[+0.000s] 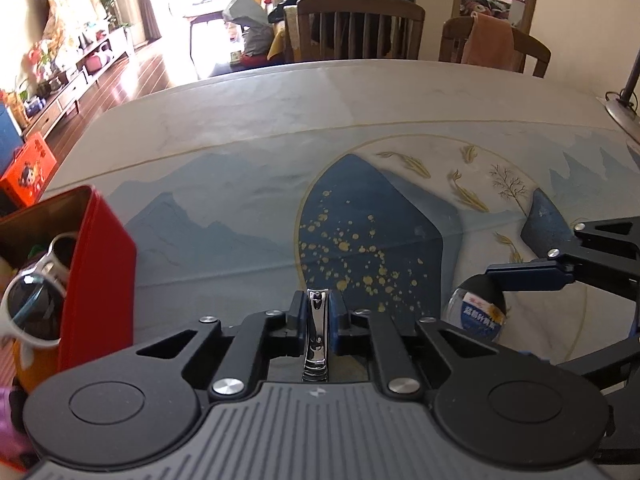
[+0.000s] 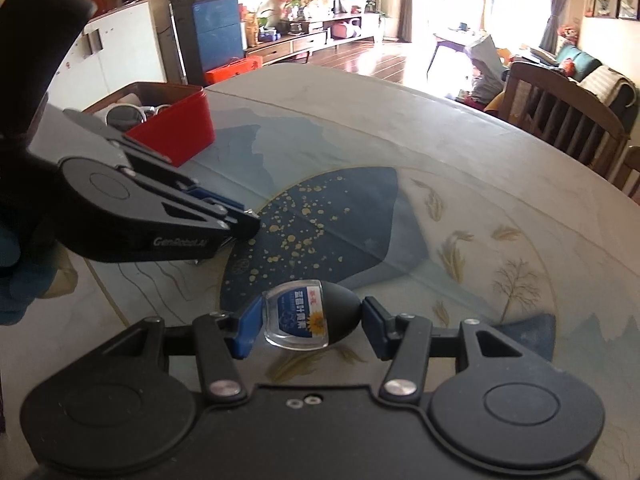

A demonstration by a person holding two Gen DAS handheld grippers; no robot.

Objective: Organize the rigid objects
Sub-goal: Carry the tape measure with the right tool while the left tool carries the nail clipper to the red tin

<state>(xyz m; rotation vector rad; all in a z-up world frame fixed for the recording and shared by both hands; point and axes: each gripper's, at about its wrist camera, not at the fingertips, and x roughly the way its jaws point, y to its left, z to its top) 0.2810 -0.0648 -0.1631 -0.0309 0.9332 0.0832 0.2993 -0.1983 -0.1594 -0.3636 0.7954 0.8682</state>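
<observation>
My left gripper [image 1: 318,312] is shut on a silver nail clipper [image 1: 316,334], held upright between the blue pads just above the table. It also shows in the right wrist view [image 2: 236,216], right of the red tin box [image 2: 172,124]. The red tin box [image 1: 96,264] stands at the left and holds white sunglasses [image 1: 32,300]. My right gripper [image 2: 310,322] is open, its pads on either side of a small clear case with a black top and a blue label [image 2: 308,316], which rests on the table. The case also shows in the left wrist view [image 1: 478,308].
The table [image 1: 248,136] has a painted blue mountain and gold fish cover. Two wooden chairs [image 1: 360,28] stand at its far edge. A lamp base [image 1: 624,108] is at the far right. An orange box [image 1: 28,172] lies on the floor to the left.
</observation>
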